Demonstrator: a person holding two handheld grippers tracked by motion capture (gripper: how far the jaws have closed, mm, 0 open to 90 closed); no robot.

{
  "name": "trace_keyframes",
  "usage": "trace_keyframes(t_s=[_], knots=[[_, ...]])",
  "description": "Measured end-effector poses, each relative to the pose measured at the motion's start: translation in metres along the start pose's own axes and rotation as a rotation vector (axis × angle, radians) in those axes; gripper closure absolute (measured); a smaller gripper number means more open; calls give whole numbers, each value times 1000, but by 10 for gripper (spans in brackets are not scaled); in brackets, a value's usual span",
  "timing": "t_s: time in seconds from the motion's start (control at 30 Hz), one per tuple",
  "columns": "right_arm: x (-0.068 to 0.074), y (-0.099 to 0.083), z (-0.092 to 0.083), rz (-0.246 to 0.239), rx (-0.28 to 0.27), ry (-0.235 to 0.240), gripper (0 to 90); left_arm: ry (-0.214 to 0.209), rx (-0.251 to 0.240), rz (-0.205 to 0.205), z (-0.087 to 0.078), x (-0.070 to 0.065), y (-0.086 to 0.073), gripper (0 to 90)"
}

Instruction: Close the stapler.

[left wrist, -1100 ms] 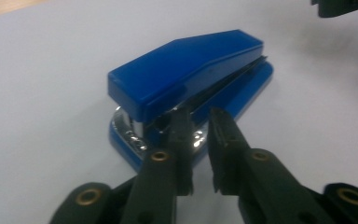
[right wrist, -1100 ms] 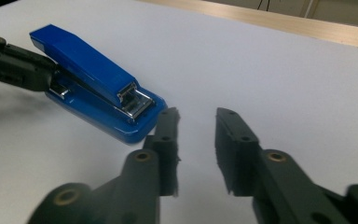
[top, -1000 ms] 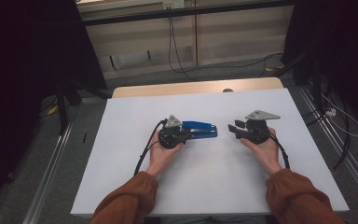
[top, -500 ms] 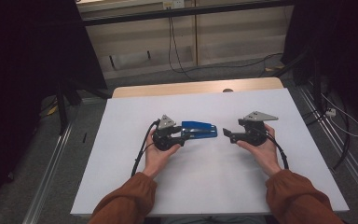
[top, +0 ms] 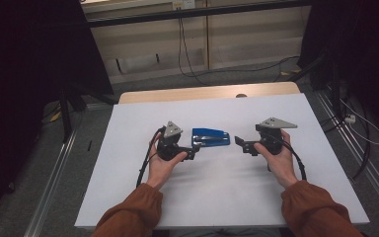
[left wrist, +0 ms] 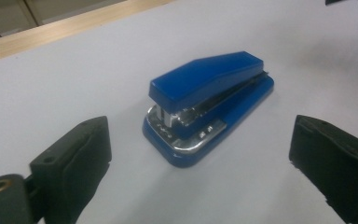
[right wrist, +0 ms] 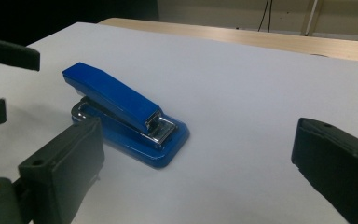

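A white table (top: 217, 197) is filling the scene, with a strip of bare wood (top: 207, 92) running along its far edge. You are reaching in from the near side with 2 grippers, both arms in rust-coloured sleeves (top: 128, 217). Your left gripper (top: 195, 152) is hovering just beside one end of a blue stapler (top: 210, 137), its jaws having just been opening, now released with nothing between them. Your right gripper (top: 239, 143) is waiting near the other end, its jaws likewise having just been opening, spread and gripping nothing. The stapler is lying flat on the table between the 2 grippers, untouched, its top arm down.
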State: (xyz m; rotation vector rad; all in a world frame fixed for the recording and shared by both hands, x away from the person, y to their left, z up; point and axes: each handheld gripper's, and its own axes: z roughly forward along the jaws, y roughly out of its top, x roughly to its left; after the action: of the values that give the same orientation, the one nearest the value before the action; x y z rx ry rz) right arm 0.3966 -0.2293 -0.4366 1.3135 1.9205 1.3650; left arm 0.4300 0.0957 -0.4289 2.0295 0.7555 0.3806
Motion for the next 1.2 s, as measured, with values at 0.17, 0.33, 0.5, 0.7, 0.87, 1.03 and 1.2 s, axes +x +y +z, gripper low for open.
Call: trace_keyframes(t_s=[0.17,0.33,0.5,0.7,0.87,1.03,1.2], knots=[[2,-2,-2,-16,11,-25,33,-19,-25,18,-10,-3,-1,48],[5,-6,-8,-36,11,-45,29,35,-27,12,-18,-5,-5,38],[6,-6,-14,-48,-7,-58,32,66,-49,-17,-24,-5,-6,38],[9,-10,-20,-66,-16,-70,32,77,-87,-26,-37,-7,-7,36],[8,-11,-27,-55,-52,-51,26,89,-96,-40,-47,-6,-11,36],[7,-12,-32,-64,-52,-76,28,89,-100,-44,-55,-6,-15,36],[10,-14,-37,-80,-59,-84,28,104,-110,-52,-66,-7,-21,36]])
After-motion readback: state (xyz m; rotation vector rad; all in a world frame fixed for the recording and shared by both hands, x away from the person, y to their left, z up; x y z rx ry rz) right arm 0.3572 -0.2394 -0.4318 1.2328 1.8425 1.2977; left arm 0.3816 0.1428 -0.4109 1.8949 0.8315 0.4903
